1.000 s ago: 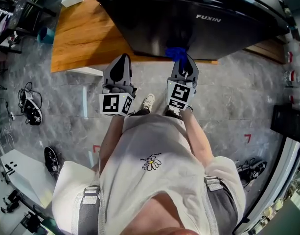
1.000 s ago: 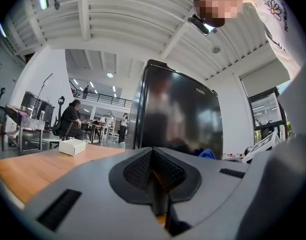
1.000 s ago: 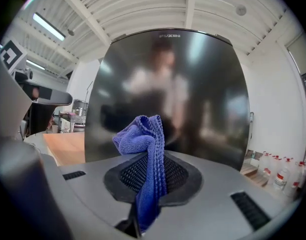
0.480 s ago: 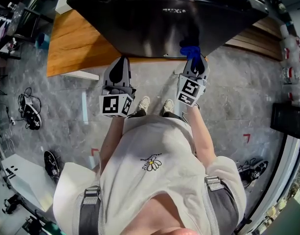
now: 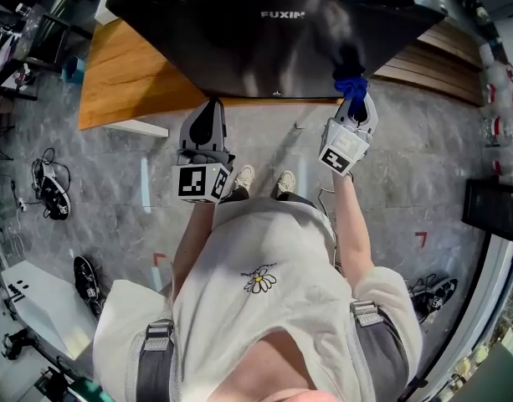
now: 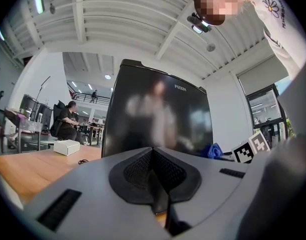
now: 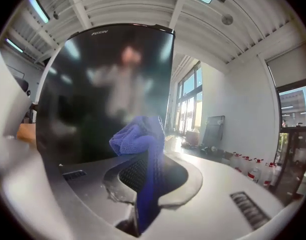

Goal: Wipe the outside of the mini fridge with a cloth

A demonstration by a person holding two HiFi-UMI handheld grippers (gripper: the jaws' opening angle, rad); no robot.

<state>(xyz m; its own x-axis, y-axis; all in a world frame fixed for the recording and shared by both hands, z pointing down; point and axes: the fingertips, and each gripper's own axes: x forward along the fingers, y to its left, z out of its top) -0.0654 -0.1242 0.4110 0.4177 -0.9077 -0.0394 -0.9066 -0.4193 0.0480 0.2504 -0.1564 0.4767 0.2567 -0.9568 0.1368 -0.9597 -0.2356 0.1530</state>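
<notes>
A black, glossy FUXIN mini fridge (image 5: 273, 40) stands at 12 o'clock in the head view, on a wooden platform (image 5: 122, 74) that reaches out towards 10 o'clock. The right gripper (image 5: 354, 100) is held out at 1 o'clock from the person's body. Its jaws are clamped on a blue cloth (image 5: 350, 86), whose bunched end sticks out past the jaw tips. In the head view the cloth sits at the lower part of the fridge's front, near that front's right-hand edge. The right gripper view shows it right in front of the dark door, but whether it actually presses on the surface cannot be told. The left gripper (image 5: 209, 111) is at 11 o'clock from the body, pointed at the fridge's front and short of it. Its jaws are closed together with nothing between them. On the platform, at 9 o'clock in the left gripper view, lies a small white box (image 6: 66, 146), and behind it a person (image 6: 68, 119) sits at a desk. Dark shoes (image 5: 53, 187) lie on the grey floor at 9 o'clock in the head view.
</notes>
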